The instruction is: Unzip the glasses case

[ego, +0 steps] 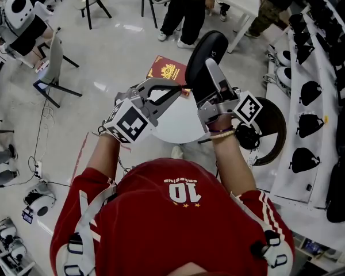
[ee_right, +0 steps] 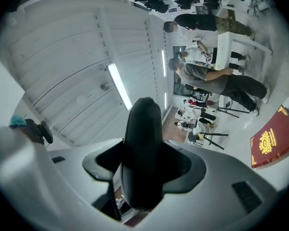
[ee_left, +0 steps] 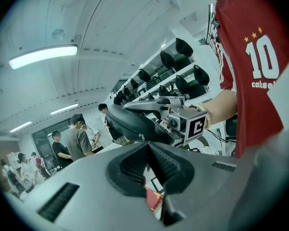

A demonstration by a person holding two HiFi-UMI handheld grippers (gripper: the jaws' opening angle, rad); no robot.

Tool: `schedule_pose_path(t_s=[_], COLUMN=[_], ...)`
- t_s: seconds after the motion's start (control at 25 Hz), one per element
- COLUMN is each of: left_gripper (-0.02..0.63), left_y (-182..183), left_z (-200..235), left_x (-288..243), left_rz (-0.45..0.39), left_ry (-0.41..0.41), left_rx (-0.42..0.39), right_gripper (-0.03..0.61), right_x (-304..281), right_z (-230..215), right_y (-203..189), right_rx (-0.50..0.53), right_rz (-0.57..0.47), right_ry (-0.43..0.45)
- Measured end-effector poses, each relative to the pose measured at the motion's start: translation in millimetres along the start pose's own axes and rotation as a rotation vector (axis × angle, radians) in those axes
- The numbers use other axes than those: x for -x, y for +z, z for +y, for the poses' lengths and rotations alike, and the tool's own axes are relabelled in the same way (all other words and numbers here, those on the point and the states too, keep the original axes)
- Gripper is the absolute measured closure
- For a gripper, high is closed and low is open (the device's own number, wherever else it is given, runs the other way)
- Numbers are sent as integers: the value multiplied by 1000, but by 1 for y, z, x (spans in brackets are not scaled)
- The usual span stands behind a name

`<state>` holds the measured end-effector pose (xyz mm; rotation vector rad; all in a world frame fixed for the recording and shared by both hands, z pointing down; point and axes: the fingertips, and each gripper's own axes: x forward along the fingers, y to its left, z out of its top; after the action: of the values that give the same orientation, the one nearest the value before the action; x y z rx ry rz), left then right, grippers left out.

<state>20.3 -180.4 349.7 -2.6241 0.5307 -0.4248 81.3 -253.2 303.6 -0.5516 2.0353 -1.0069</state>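
Chairs and standing people fill the room beyond the round white worktop (ego: 178, 125). Above it my right gripper (ego: 207, 76) holds the black glasses case (ego: 206, 53) upright. To unzip it cleanly, I judge that hand should brace the case while my left gripper (ego: 184, 91) draws the zip pull (ee_left: 141, 136) along the seam, not outward. My right jaws are wide and clamped on the case's body. My left jaws are closed, their tips at the pull, but I cannot tell whether they nip it.

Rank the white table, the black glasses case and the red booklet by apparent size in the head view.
1. White table and black glasses case: alike as visible; the table is partly covered, the case nearer the camera.
2. Red booklet, clearly smallest.
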Motion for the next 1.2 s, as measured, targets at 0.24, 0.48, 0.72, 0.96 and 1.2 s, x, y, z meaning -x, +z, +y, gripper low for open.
schedule_pose_path(t_s=[0.24,0.48,0.72,0.96,1.2], left_gripper=[604,604,603,603,601], left_y=[0,-5,-6,-11,-19], left_z=[-10,-20,-30,-26,-25], left_x=[-7,-5,-12,-6,1], left_rz=[18,23,43,66,69], left_ry=[-37,-64,-90,-59,-12], left_rx=[2,13,17,21,48], right_gripper=[310,310,311,311,311], right_x=[-1,-2,-4,-3,-1], right_z=[2,-1,-1,-7,-21], right_y=[3,-7,-16,-21,-22], right_rx=[-12,-47,-73,-98,-130], right_rz=[-97,-133,-119,-74,-37], right_ry=[-9,-22,-20,-37,-72])
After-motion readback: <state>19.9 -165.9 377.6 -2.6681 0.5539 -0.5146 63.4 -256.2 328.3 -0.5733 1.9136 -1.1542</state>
